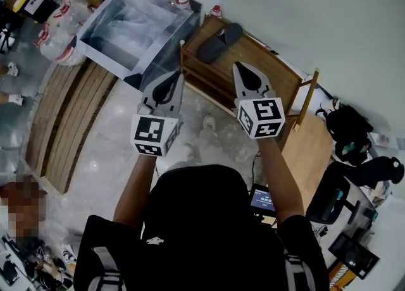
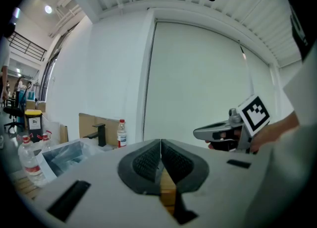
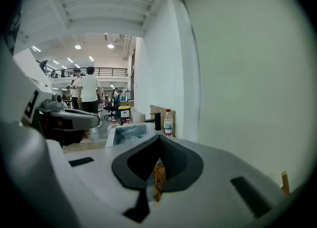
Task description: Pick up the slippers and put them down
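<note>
wooden rack (image 1: 278, 73) holds one dark slipper (image 1: 219, 42); left tongs (image 1: 178, 76) and right tongs (image 1: 238, 66) closed, empty.

We see one slipper (image 1: 219, 42) in the head view: a dark grey slide with a broad band across its front half and an open heel. It lies flat, sole down, on the top board of the wooden rack (image 1: 272, 71), toward the board's left end. It sits slantwise, with the band end pointing up and to the right and the heel end down and to the left, close to the rack's left corner.
</note>
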The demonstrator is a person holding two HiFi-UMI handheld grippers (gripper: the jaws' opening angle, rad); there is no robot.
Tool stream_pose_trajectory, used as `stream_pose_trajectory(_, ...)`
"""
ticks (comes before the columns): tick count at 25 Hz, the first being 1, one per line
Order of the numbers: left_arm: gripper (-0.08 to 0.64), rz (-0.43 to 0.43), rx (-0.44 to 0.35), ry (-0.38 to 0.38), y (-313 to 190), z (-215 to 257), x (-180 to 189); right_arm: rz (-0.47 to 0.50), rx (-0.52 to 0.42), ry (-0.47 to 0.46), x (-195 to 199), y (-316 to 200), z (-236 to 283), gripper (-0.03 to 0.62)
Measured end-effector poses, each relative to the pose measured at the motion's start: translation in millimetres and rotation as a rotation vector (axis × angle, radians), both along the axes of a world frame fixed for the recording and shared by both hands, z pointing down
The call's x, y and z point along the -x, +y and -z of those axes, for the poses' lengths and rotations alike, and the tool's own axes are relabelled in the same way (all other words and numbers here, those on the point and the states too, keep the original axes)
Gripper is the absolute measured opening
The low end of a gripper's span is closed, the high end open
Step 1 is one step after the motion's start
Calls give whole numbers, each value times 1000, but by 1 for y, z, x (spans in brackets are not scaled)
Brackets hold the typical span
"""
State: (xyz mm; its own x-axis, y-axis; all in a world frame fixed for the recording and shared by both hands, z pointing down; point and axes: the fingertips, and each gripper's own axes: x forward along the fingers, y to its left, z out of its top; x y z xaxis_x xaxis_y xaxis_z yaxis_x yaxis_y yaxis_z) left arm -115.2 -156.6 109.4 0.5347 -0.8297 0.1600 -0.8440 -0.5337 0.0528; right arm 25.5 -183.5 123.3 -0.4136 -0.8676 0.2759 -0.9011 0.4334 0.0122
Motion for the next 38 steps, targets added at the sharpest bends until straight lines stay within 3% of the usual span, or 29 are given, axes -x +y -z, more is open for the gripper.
stream_pose_trajectory(3,5,12,-5,-12,-20,-9,-4,16,28,7,-3,-21,-14,-17)
stream_pose_trajectory(12,5,24,121,-27,-76,-45,-28,79,149,49,-20,-80,-62,-17)
stream_pose_trajectory(18,5,37,153,-27,-105,-84,-47,114,241,83,-34,-103,-104,-17)
stream_pose_trajectory(24,6,36,210,-77,-120,-125,-58,195,343,131,-35,-120,-152,-15)
stream_pose_trajectory(38,5,37,321,-112,-131,-195,-70,346,525,314,-41,-152,-266,119)
